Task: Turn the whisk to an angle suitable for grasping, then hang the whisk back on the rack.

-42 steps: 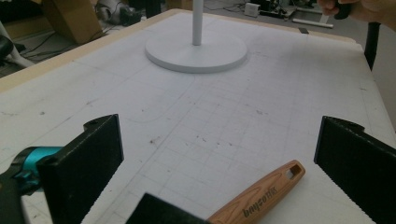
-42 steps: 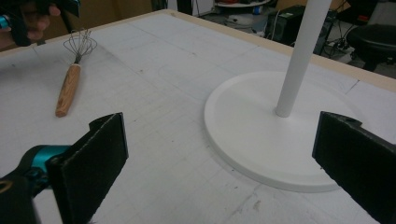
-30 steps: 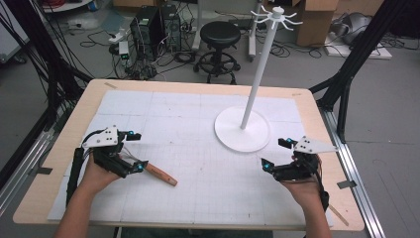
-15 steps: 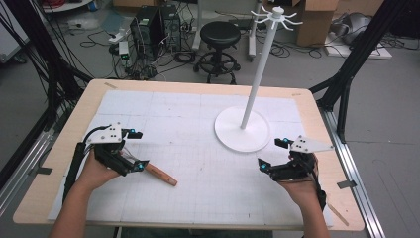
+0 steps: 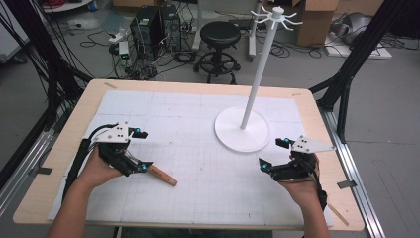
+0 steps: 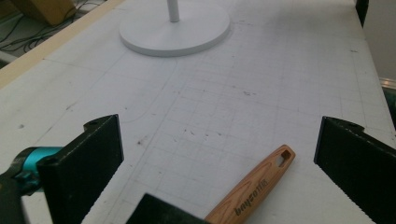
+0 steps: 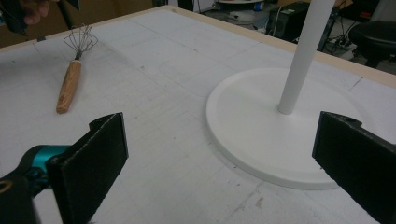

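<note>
wooden table point(image 5: 317, 106) topped with a white gridded mat point(image 5: 198, 148). white stand point(image 5: 242, 130) as the landmark: round base on the mat's far right part, thin pole rising to a ring of small hooks at the top.

well to the left of the stand's base and nearer the person, a small whisk point(image 7: 70, 77) lying flat on the mat, wooden handle point(image 6: 254, 186) with a slot hole at its end and printed lettering (too blurred to read), wire head seen in the right gripper view pointing away from the stand.

left of the stand, well apart from it: left gripper point(image 5: 140, 151), held in a hand point(image 5: 96, 171), jaws spread wide; in the left gripper view the handle's slotted end lies between the two open jaws, touching neither.

just in front of the stand's base, on the person's side and a little to its right: right gripper point(image 5: 272, 153), held in a hand point(image 5: 302, 186), jaws spread wide and holding nothing; in the right gripper view the base and lower pole sit ahead between the jaws, not touched.

beyond the stand, off the table: a black stool point(image 5: 219, 37), computer cases, cables on the floor, a cardboard box.
</note>
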Demonstrator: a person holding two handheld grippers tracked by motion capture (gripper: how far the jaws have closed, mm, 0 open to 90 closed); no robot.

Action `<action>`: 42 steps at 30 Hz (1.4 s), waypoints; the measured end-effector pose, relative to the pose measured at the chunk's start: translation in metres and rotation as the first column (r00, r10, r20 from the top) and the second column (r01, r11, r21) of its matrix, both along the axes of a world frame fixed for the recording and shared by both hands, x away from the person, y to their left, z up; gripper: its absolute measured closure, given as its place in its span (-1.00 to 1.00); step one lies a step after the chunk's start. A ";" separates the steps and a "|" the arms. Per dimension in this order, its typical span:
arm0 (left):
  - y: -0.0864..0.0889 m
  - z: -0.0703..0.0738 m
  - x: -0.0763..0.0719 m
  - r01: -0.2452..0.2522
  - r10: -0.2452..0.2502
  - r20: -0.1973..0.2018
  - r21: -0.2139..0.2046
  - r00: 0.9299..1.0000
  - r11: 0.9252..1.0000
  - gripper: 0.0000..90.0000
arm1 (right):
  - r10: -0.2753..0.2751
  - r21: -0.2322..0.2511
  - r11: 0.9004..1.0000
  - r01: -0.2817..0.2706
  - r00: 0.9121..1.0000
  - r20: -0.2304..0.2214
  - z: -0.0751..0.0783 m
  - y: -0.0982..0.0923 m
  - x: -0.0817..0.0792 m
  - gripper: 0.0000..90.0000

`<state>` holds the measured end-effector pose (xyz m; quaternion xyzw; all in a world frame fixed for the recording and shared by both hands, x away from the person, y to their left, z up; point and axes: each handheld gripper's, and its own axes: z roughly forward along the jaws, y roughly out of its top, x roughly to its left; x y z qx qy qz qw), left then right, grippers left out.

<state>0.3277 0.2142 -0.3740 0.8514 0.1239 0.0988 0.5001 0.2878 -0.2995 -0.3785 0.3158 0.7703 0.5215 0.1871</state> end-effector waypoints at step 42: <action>-0.024 0.013 0.015 0.042 -0.041 -0.011 0.369 0.999 0.928 -0.91 | -0.002 -0.005 1.000 0.002 1.000 -0.030 -0.003 0.000 0.001 -0.95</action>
